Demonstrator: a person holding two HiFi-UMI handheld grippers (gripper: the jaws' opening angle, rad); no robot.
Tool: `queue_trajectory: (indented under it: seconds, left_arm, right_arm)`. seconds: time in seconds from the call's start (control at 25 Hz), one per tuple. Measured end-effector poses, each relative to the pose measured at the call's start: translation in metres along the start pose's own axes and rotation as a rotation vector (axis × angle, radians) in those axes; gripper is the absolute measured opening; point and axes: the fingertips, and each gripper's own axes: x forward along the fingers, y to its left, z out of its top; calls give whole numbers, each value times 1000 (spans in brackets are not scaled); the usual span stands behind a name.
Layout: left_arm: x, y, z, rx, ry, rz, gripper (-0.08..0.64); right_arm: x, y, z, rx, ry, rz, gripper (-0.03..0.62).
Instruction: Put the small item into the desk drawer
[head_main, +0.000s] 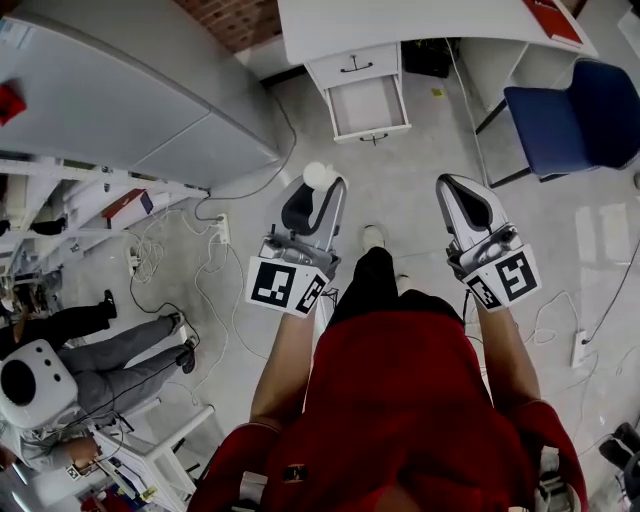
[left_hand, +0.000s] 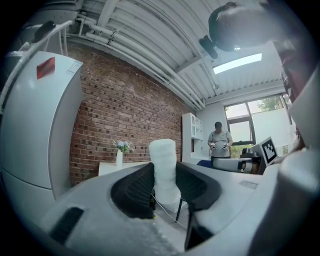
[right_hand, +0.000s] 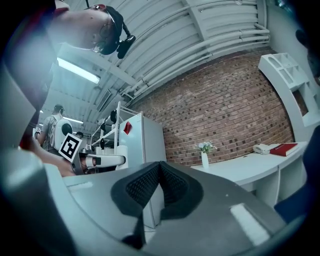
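Note:
My left gripper (head_main: 322, 186) is shut on a small white foam-like cylinder (head_main: 318, 174). In the left gripper view the cylinder (left_hand: 164, 169) stands upright between the black pads (left_hand: 135, 192), pressed from both sides. My right gripper (head_main: 453, 186) is shut with nothing in it; in the right gripper view (right_hand: 160, 186) its jaws meet. Both grippers are held out level above the floor. Ahead stands the white desk (head_main: 420, 25) with its lower drawer (head_main: 367, 106) pulled open and bare inside. The cylinder is well short of the drawer.
A blue chair (head_main: 570, 115) stands right of the drawer. A white fridge (head_main: 120, 90) fills the left, with shelving, cables and a power strip (head_main: 222, 230) on the floor. A seated person (head_main: 110, 355) is at lower left. A vase (right_hand: 205, 158) and red book (right_hand: 284, 149) sit on the desk.

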Motion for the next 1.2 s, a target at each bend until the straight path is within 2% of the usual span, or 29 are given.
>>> queue_trajectory:
  seconds: [0.24, 0.72, 0.96, 1.2]
  left_arm:
    - [47, 49, -28, -34, 30, -18, 135]
    - [143, 139, -80, -43, 129, -92, 135]
    - [180, 168, -117, -63, 194, -143, 135]
    - [214, 183, -167, -79, 270, -169, 135]
  right_arm:
    - [41, -35, -11, -21, 47, -45, 8]
    - [140, -108, -57, -26, 154, -128, 8]
    - [173, -131, -75, -58, 190, -168, 8]
    - [189, -157, -111, -74, 226, -178, 8]
